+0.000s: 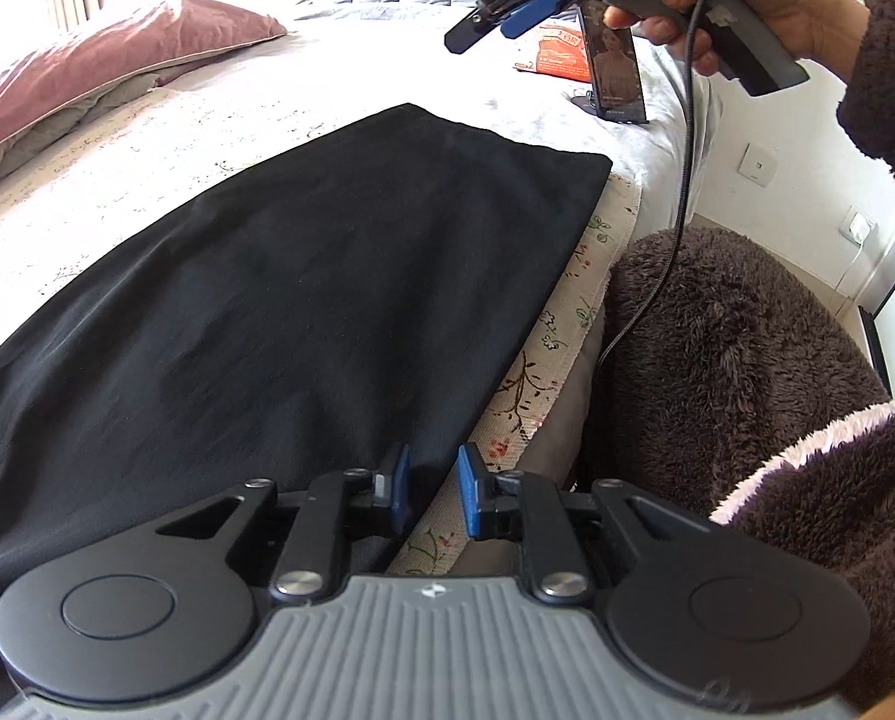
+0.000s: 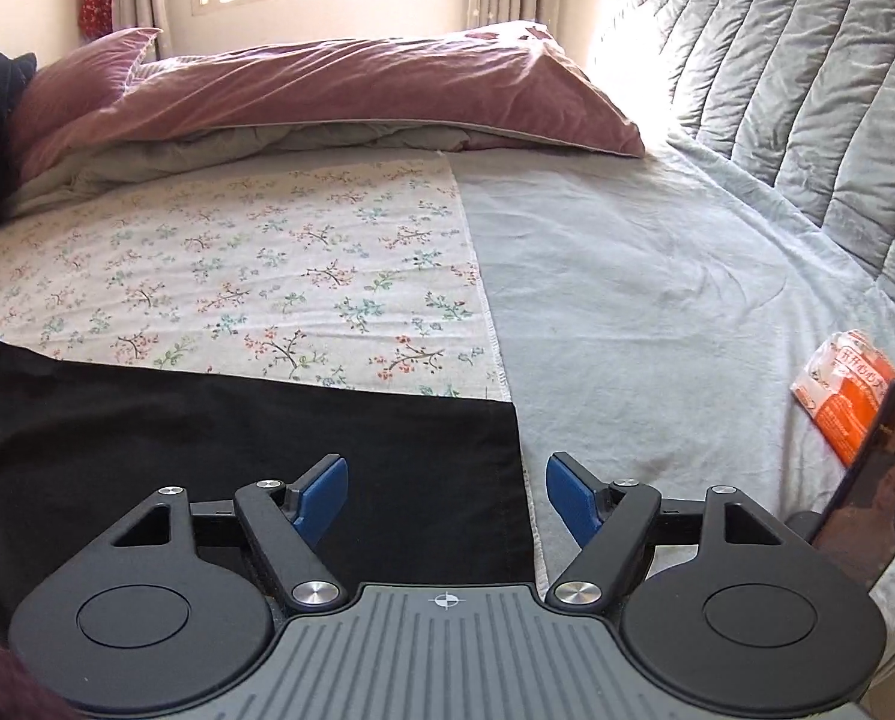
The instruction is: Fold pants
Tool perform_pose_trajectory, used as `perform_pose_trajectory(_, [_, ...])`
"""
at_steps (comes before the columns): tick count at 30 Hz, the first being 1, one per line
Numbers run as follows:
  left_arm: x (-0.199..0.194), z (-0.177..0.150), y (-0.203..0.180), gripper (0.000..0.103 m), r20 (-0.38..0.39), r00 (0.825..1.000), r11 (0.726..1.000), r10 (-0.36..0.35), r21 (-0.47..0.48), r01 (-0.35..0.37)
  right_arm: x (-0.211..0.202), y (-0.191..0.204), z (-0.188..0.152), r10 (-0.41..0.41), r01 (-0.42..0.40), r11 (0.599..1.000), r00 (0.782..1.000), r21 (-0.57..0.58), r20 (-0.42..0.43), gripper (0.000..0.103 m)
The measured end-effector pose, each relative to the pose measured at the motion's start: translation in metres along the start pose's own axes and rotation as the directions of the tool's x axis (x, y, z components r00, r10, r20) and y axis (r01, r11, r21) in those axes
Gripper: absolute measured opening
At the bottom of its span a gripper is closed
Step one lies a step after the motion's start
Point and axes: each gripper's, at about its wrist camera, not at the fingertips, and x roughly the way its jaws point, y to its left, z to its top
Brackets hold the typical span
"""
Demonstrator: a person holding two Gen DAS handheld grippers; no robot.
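Note:
Black pants (image 1: 327, 300) lie flat and smooth on the bed, one long edge running along the bed's side. My left gripper (image 1: 434, 492) sits low at that near edge. Its blue pads stand a little apart with the fabric's edge below the gap, and they do not press on it. A hand holds my right gripper (image 1: 507, 24) up in the air beyond the far end of the pants. In the right wrist view the right gripper (image 2: 447, 498) is wide open and holds nothing, above the straight end of the pants (image 2: 207, 450).
A phone (image 2: 873, 510) stands propped at the bed's right side beside an orange packet (image 2: 849, 390). A mauve pillow (image 2: 327, 96) and a grey quilted headboard (image 2: 777, 90) lie beyond the floral sheet (image 2: 237, 276). The person's brown fleece robe (image 1: 717, 348) is close to the bed edge.

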Motion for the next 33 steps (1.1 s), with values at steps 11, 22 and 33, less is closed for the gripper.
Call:
perform_pose_trajectory(11, [0.017, 0.012, -0.004, 0.028, 0.018, 1.0, 1.0, 0.012, -0.022, -0.012, 0.094, -0.033, 0.007, 0.013, -0.01, 0.998, 0.999, 0.067, -0.036, 0.07])
perform_pose_trajectory(22, [0.022, 0.015, 0.003, 0.016, 0.021, 0.999, 0.997, -0.045, -0.069, 0.046, 0.125, -0.039, -0.004, -0.044, 0.052, 0.991, 0.997, 0.122, -0.068, 0.0])
perform_pose_trajectory(33, [-0.043, -0.009, 0.049, 0.08, 0.098, 0.975, 0.942, 0.199, -0.293, -0.163, 0.082, 0.02, 0.02, -0.034, 0.033, 0.999, 0.999, 0.021, 0.041, 0.068])
